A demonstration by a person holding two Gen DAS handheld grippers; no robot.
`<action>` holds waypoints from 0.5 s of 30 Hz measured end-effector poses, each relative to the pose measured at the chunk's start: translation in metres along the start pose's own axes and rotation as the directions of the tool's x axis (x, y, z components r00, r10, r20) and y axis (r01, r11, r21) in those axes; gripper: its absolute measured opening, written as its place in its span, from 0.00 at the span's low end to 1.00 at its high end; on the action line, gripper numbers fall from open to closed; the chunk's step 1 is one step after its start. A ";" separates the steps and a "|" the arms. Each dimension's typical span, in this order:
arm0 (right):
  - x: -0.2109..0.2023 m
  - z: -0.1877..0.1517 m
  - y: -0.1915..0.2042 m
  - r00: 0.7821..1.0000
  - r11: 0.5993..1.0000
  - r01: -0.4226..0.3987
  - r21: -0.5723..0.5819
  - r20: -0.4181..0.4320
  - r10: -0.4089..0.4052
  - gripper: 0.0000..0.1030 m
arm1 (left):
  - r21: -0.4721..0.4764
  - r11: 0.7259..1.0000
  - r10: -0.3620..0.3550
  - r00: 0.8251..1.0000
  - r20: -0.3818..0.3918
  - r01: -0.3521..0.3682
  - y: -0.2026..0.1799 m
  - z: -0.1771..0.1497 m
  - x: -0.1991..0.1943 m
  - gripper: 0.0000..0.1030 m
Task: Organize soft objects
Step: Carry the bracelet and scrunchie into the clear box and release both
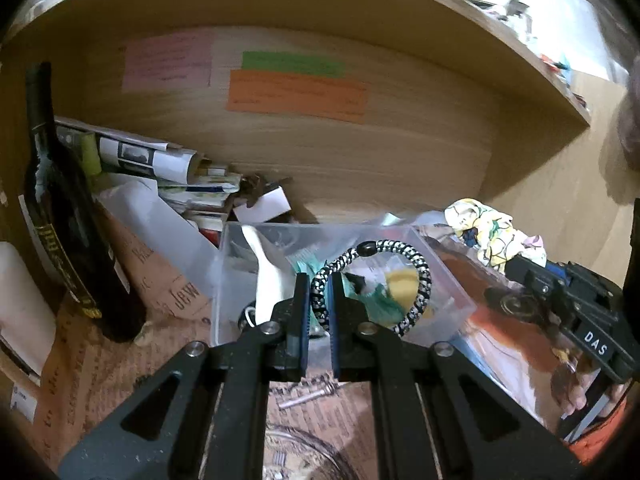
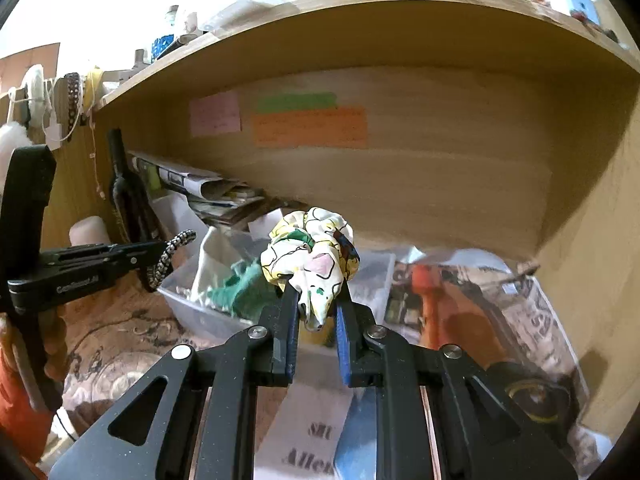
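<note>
In the left wrist view, the left gripper (image 1: 319,300) fills the lower centre of the frame, its fingers clamped on a black-and-white braided hair tie (image 1: 374,284). The loop hangs over a clear plastic box (image 1: 232,280) at the centre, which holds a green tangle (image 1: 380,304) and a white piece. A dark bottle (image 1: 68,220) stands at the left edge, with stacked papers (image 1: 160,160) behind it. At the right, the right gripper (image 1: 516,266) carries a yellow-and-white patterned scrunchie (image 1: 492,232).

In the right wrist view, the right gripper (image 2: 316,300) sits at lower centre, fingers pinched on the scrunchie (image 2: 312,256), which bunches up above the fingertips. The clear plastic box (image 2: 192,308) lies left of centre behind it. At the left edge, the left gripper (image 2: 158,246) holds the hair tie (image 2: 168,258) above the box's near corner. Coloured sticky notes (image 2: 310,126) hang on the wooden back panel at upper centre.
</note>
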State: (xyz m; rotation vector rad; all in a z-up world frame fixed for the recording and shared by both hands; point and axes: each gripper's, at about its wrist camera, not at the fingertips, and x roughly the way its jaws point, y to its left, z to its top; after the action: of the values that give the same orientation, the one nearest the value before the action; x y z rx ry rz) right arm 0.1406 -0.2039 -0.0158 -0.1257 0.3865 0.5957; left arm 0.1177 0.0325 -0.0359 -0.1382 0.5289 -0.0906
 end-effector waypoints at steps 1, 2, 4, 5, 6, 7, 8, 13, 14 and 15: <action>0.004 0.002 0.001 1.000 1.000 -0.004 -0.002 -0.002 0.004 0.14 | -0.002 1.000 0.005 1.000 -0.001 -0.005 0.002 0.001 0.004 0.07; 0.007 0.003 0.002 1.000 1.000 -0.006 -0.004 -0.004 0.006 0.14 | -0.004 1.000 0.012 1.000 -0.003 -0.012 0.003 0.002 0.005 0.07; 0.015 0.005 0.005 1.000 1.000 -0.014 -0.008 -0.008 0.014 0.14 | -0.007 1.000 0.027 1.000 -0.007 -0.027 0.008 0.006 0.011 0.07; 0.019 0.006 0.006 1.000 1.000 -0.019 -0.008 -0.011 0.019 0.14 | -0.010 0.999 0.036 0.999 -0.012 -0.036 0.010 0.007 0.016 0.07; 0.024 0.007 0.007 1.000 1.000 -0.026 -0.007 -0.017 0.026 0.14 | -0.014 0.999 0.040 0.999 -0.017 -0.041 0.011 0.008 0.020 0.07; 0.028 0.007 0.007 0.999 1.000 -0.029 -0.007 -0.018 0.029 0.14 | -0.027 0.999 0.042 0.999 -0.023 -0.043 0.014 0.009 0.025 0.07; 0.033 0.007 0.008 0.999 1.000 -0.030 -0.009 -0.025 0.030 0.14 | -0.038 0.998 0.043 0.999 -0.028 -0.044 0.016 0.010 0.029 0.07; 0.057 0.002 0.013 0.997 0.999 -0.039 -0.005 -0.069 0.039 0.14 | -0.071 0.996 0.048 0.996 -0.072 -0.053 0.026 0.008 0.054 0.07; 0.062 0.000 0.013 0.996 0.999 -0.040 -0.004 -0.081 0.039 0.14 | -0.072 0.996 0.053 0.995 -0.080 -0.058 0.028 0.007 0.059 0.07; 0.066 -0.001 0.013 0.995 0.999 -0.041 -0.004 -0.091 0.041 0.14 | -0.073 0.995 0.061 0.994 -0.090 -0.068 0.030 0.006 0.064 0.07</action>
State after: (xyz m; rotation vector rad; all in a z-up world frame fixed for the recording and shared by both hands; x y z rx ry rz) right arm 0.1834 -0.1587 -0.0422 -0.1513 0.4764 0.6332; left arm 0.1776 0.0545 -0.0668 -0.1914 0.6245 -0.0136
